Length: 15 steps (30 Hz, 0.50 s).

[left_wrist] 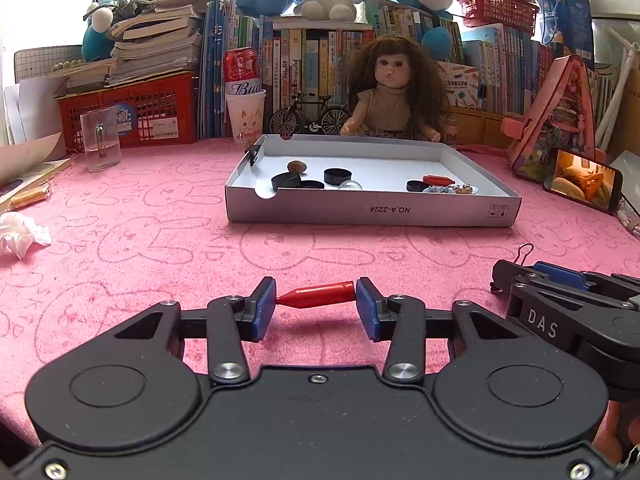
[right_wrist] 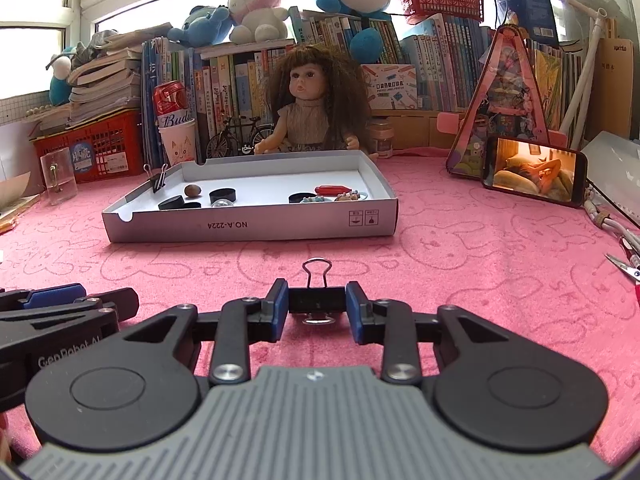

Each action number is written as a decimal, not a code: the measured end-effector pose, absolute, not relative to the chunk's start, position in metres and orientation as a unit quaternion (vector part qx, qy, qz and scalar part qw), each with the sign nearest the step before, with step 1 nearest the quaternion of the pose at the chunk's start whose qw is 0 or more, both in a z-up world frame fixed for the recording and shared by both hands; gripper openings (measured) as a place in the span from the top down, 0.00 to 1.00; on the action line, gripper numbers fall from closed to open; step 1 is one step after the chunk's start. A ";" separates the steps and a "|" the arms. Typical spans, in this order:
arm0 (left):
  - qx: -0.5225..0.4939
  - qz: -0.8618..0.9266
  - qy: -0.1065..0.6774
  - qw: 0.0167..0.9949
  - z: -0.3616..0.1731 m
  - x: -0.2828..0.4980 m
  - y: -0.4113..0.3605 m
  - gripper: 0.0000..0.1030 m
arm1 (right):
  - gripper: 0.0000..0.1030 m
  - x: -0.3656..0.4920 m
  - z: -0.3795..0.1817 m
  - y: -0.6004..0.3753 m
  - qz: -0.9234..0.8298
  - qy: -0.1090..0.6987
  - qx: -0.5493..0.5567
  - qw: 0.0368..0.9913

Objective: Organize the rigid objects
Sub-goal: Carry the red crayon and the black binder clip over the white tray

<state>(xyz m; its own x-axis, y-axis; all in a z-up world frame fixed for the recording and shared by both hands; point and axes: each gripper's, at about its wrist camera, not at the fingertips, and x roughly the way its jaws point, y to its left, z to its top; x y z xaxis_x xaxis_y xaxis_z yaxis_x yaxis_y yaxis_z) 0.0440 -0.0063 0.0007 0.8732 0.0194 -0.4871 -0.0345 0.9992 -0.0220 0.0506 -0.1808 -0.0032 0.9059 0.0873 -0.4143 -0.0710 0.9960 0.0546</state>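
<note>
I'm looking across a pink towel-like tablecloth [left_wrist: 160, 240] printed with rabbit outlines, backed by a wall of upright books and plush toys under a bright window. A shallow white cardboard box lid [left_wrist: 372, 210] sits mid-table; the print on its near wall reads upside down as "NO.A-2224". Inside it I see a brown nut [left_wrist: 297, 166], several low black round caps [left_wrist: 338, 176], a clear glass dome [left_wrist: 350, 186], a second red bullet-shaped piece [left_wrist: 438, 180] and some small trinkets. A black binder clip [right_wrist: 159, 181] is clipped on the lid's left wall. Behind the lid sits a curly brown-haired doll [left_wrist: 390, 92], beside a small black model bicycle [left_wrist: 308, 118]. To the left, a red can lettered "Bud…" [left_wrist: 241, 70] stands in a white paper cup with a cat drawing [left_wrist: 246, 118], next to a red plastic crate [left_wrist: 132, 112] and a clear glass mug [left_wrist: 100, 138]. A phone [right_wrist: 534, 176] at right shows a video.

My left gripper [left_wrist: 316, 306] has its blue pads closed on the two ends of a red bullet-shaped plastic piece [left_wrist: 318, 295], held crosswise just over the cloth, short of the lid. My right gripper [right_wrist: 317, 310], marked "DAS" on its side, is closed on a black metal binder clip [right_wrist: 317, 300] with silver wire handles, also near the cloth in front of the lid. The left gripper's body reads "GenRobot AI", partly cut off.
</note>
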 end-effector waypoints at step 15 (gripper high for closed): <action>-0.009 0.008 0.239 0.971 0.016 0.059 -0.005 0.60 | 0.65 0.057 0.008 -0.184 0.043 0.197 0.024 0.979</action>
